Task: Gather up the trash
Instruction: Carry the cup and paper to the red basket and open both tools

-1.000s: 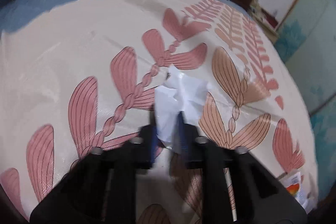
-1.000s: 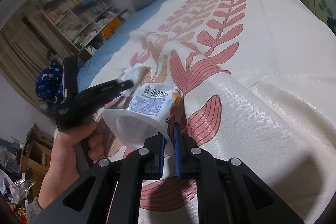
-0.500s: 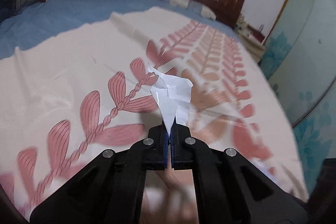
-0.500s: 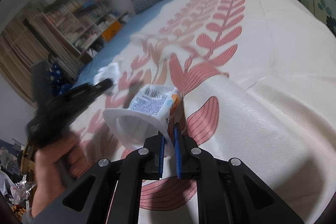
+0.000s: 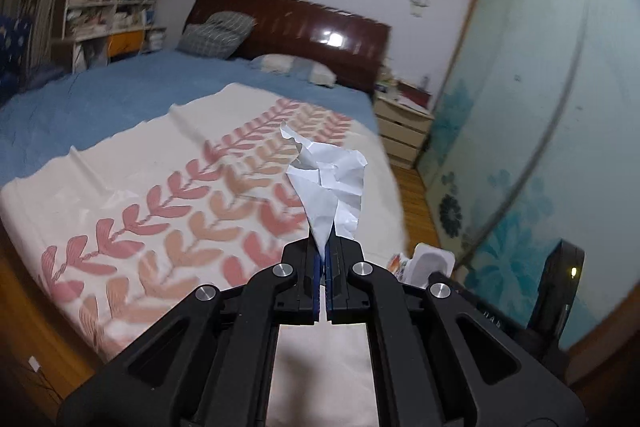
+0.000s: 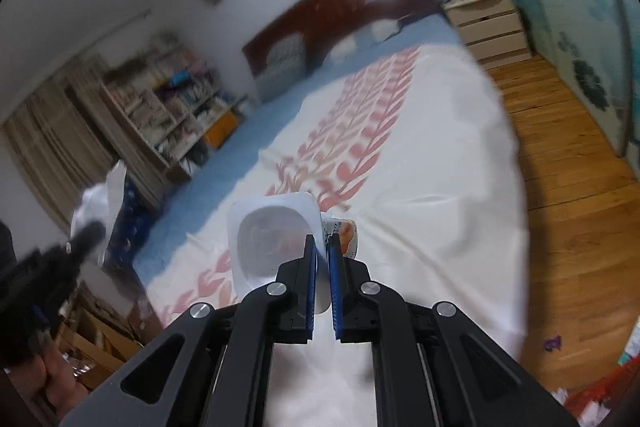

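While clenched on light, soft crumpled paper (image 5: pixel 334 183), left tool (image 5: pixel 325 259); right tool (image 6: pixel 322 259) pinching thin, crushable yogurt cup (image 6: pixel 276 239) at rim wall, above bed (image 6: pixel 432 163).

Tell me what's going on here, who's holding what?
A person is clearing trash off a bed with a handheld gripper in each hand. The left gripper is shut on a crumpled white paper, held up above the leaf-patterned blanket. The right gripper is clamped on the rim of an empty white plastic cup, also off the bed. Both pieces are picked up; no bin shows in either view.
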